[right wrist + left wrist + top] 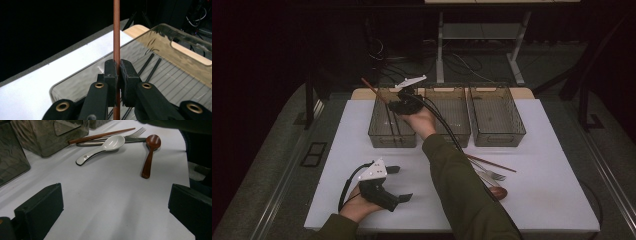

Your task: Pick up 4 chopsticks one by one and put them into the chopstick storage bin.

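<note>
- Our right gripper (pixel 117 75) clamps a brown chopstick (pixel 116 32) above the upper-left bin (pixel 393 120), near its far rim.
- Our left gripper (pixel 115 205), jaws wide apart, faces bare table (pixel 112 202); beyond, a white spoon (pixel 105 148).

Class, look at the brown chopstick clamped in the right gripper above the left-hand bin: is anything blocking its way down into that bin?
Nothing visible blocks it. The right gripper holds the brown chopstick over the leftmost clear bin, whose top is open. Two black chopsticks already lie flat on its floor, with room beside them.
</note>
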Motion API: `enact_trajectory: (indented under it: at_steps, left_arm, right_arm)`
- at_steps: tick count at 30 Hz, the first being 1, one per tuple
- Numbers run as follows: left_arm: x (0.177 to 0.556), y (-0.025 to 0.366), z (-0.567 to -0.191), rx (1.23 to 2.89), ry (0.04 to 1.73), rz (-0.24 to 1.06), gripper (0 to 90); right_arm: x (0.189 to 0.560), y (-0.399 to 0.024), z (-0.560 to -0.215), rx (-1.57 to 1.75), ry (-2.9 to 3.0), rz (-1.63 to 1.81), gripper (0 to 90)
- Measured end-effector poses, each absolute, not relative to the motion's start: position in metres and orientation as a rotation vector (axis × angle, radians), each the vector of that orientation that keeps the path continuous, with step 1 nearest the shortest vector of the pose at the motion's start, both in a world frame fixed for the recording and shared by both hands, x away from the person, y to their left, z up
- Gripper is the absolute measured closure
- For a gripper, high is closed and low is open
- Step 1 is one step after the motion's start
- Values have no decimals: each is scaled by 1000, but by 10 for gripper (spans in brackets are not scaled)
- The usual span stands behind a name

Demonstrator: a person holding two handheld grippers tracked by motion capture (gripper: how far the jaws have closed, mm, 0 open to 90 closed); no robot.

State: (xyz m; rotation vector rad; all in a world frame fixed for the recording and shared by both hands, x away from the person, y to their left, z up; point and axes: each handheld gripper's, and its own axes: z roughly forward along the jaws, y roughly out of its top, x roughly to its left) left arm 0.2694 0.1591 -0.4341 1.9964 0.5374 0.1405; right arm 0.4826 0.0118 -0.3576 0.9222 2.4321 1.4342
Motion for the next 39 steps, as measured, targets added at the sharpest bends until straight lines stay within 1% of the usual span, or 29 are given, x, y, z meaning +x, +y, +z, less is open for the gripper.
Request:
enact_trajectory:
  at_steps: [8,22,23,24,25,26,29,32,37,39]
  left_arm:
    - [270,159,-434,1993,530,137,0]
    - [270,159,-434,1995,523,135,0]
    - [270,159,-434,1995,523,134,0]
    - [270,159,-434,1995,522,134,0]
    - [270,159,-434,1996,521,135,0]
    - [270,159,-433,1996,521,135,0]
    - [270,159,-433,1994,523,136,0]
    - [269,159,-433,1994,521,137,0]
    - [270,159,-433,1998,521,137,0]
    - [270,159,-433,1998,521,138,0]
  right_arm:
    - [493,22,-376,968,2456,1398,844]
    - [496,35,-387,1006,2491,1294,837]
    - [496,35,-388,1010,2502,1288,813]
    - [497,36,-388,1017,2516,1277,734]
    - [497,37,-388,1022,2514,1269,694]
    - [497,36,-387,1020,2513,1260,691]
    - [497,35,-386,1025,2516,1259,630]
    - [495,35,-385,1010,2518,1242,625]
    - [491,32,-379,978,2538,1239,541]
    - [489,29,-375,967,2552,1216,526]
